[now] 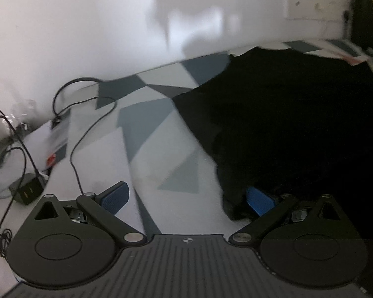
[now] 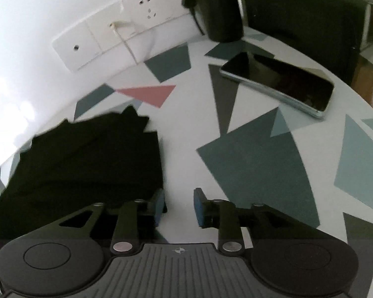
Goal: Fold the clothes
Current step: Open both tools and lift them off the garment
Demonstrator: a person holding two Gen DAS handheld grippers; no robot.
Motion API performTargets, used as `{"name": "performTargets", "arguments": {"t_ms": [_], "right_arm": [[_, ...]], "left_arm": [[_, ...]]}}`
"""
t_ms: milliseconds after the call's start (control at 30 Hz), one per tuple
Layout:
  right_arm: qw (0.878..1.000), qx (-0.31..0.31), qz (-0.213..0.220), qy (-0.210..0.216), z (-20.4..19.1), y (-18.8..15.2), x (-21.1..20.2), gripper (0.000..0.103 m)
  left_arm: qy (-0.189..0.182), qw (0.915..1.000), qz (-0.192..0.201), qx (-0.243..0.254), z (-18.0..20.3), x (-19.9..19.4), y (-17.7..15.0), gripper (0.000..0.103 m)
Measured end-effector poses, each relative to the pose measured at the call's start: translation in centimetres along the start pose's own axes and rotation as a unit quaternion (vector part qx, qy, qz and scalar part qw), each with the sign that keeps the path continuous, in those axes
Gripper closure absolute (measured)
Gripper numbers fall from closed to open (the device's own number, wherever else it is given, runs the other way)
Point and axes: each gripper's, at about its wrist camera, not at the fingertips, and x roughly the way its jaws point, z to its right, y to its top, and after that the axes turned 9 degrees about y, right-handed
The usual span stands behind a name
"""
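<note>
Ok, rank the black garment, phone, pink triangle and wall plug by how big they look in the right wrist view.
1. Black garment, largest by far, though it lies nearest the camera.
2. Phone.
3. Pink triangle.
4. Wall plug, smallest, but farthest away, so its true size is unsure.

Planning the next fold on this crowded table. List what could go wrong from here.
1. The left gripper is wide open, with a black cable beside its left finger; a sweep could snag it.
2. The phone lies near the table edge, close to the black garment; swinging cloth might push it off.
3. The open right gripper sits at the garment's edge and may pinch only one layer.
</note>
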Motion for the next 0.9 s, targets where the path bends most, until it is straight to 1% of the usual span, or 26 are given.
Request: {"name": "performTargets", "arguments": {"t_ms": [67, 133, 167, 233, 267, 300, 333, 400, 500, 567, 600, 633, 667, 700, 733, 833, 900], "right_arm": [[1.0, 0.022, 0.014, 0.014, 0.3, 0.4, -0.6, 0.075], [0.999, 0.037, 0.027, 0.027, 0.5, 0.8, -1.0, 0.075], [0.998, 0.04, 0.03, 0.031, 0.4, 1.1, -1.0, 0.075], [0.998, 0.044, 0.036, 0.039, 0.3, 1.6, -0.9, 0.074], [0.998, 0.043, 0.037, 0.042, 0.2, 1.8, -0.7, 0.074], [0.998, 0.041, 0.037, 0.043, 0.0, 2.1, -0.5, 0.074], [0.998, 0.039, 0.036, 0.045, -0.3, 2.2, -0.3, 0.074], [0.998, 0.032, 0.034, 0.045, -0.7, 2.5, 0.2, 0.074], [0.998, 0.022, 0.034, 0.046, -1.2, 2.9, 0.9, 0.074], [0.998, 0.026, 0.036, 0.044, -1.1, 3.1, 1.2, 0.072], [0.998, 0.03, 0.037, 0.043, -1.0, 3.2, 1.3, 0.071], [0.998, 0.037, 0.036, 0.042, -0.8, 3.3, 1.5, 0.07], [0.998, 0.043, 0.034, 0.043, -0.7, 3.3, 1.6, 0.069], [0.998, 0.045, 0.033, 0.044, -0.6, 3.3, 1.8, 0.069], [0.998, 0.042, 0.031, 0.041, -0.6, 3.3, 2.0, 0.068], [0.999, 0.034, 0.029, 0.031, -0.6, 3.5, 2.8, 0.058], [0.999, 0.034, 0.029, 0.031, -0.7, 3.8, 3.3, 0.057]], "left_arm": [[-0.028, 0.9991, 0.003, -0.033, -1.1, -1.0, 0.0, 0.001], [-0.063, 0.9938, 0.022, -0.089, -2.7, -1.9, 0.3, 0.001], [-0.076, 0.9906, 0.023, -0.111, -3.3, -1.6, 1.0, 0.002], [-0.103, 0.9827, 0.021, -0.153, -4.6, -0.7, 2.6, 0.018], [-0.104, 0.9813, 0.016, -0.161, -4.9, 0.2, 3.5, 0.036], [-0.1, 0.9819, 0.016, -0.16, -4.9, 1.1, 4.4, 0.043], [-0.095, 0.9827, 0.017, -0.158, -4.9, 2.1, 5.2, 0.044], [-0.095, 0.9852, 0.004, -0.143, -4.1, 3.9, 6.5, 0.049], [-0.099, 0.9888, -0.012, -0.111, -2.5, 5.8, 7.9, 0.048], [-0.094, 0.992, -0.021, -0.082, -1.4, 6.6, 8.1, 0.048], [-0.094, 0.9925, -0.026, -0.073, -1.1, 7.0, 8.2, 0.051], [-0.096, 0.9928, -0.031, -0.064, -0.9, 7.4, 8.2, 0.058], [-0.1, 0.9922, -0.037, -0.065, -0.8, 7.8, 8.3, 0.078], [-0.104, 0.9911, -0.042, -0.072, -1.0, 8.0, 8.3, 0.094], [-0.107, 0.9898, -0.042, -0.085, -1.3, 8.0, 8.3, 0.095], [-0.102, 0.9879, -0.024, -0.114, -2.4, 7.7, 8.4, 0.098], [-0.097, 0.9879, -0.007, -0.121, -3.1, 7.4, 8.7, 0.098]]}}
